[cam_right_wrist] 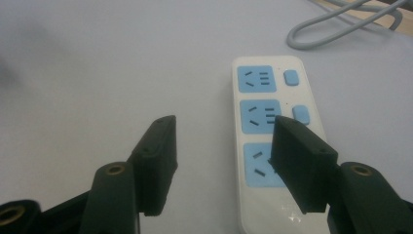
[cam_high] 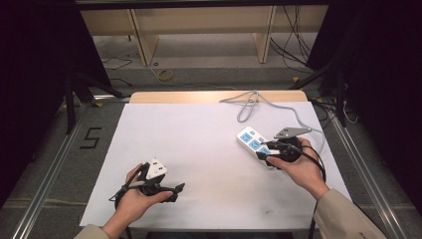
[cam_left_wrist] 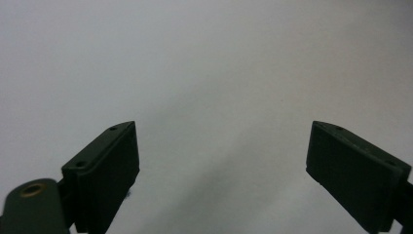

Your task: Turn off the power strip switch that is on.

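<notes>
A white power strip (cam_right_wrist: 258, 80) with three blue sockets and blue switches lies on the white table sheet (cam_high: 199, 144), at its right side. Its grey cable (cam_high: 249, 102) loops toward the table's back edge. My right gripper (cam_right_wrist: 224, 126) hangs open just above the strip's near end, its right jaw over the strip's sockets and its left jaw over bare sheet. In the high view the right gripper (cam_high: 262, 151) sits at the strip (cam_high: 250, 139). My left gripper (cam_high: 176, 192) is held low at the front left, jaws wide open (cam_left_wrist: 221, 131) over bare sheet with nothing between them.
The table's wooden back edge (cam_high: 214, 96) shows beyond the sheet. Metal rails run along both sides of the table. A "5" mark (cam_high: 91, 138) is on the floor at left. Cables and a wooden shelf frame (cam_high: 199, 30) lie on the floor behind.
</notes>
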